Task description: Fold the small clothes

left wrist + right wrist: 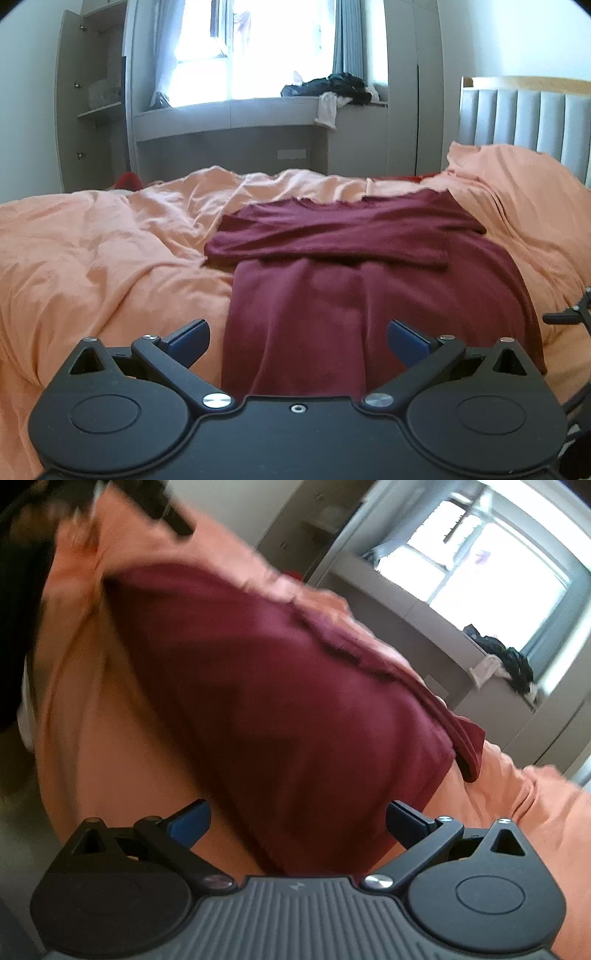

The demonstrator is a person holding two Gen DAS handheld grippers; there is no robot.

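Observation:
A maroon shirt [332,280] lies flat on the orange bedcover [92,258], sleeves folded across its upper part, hem toward me. My left gripper [297,341] is open over the hem, its blue-padded fingers [190,341] spread wide with nothing between them. In the blurred, tilted right wrist view the same shirt [277,701] fills the middle. My right gripper [297,821] is open just above the shirt's near edge, empty. Part of the right gripper shows at the far right edge of the left wrist view [569,314].
A grey padded headboard [524,118] stands at the right. A window ledge [240,110] behind the bed holds a pile of dark clothes [332,86]. An open wardrobe [96,99] is at the back left. The left gripper's black body [155,506] shows at the right view's top.

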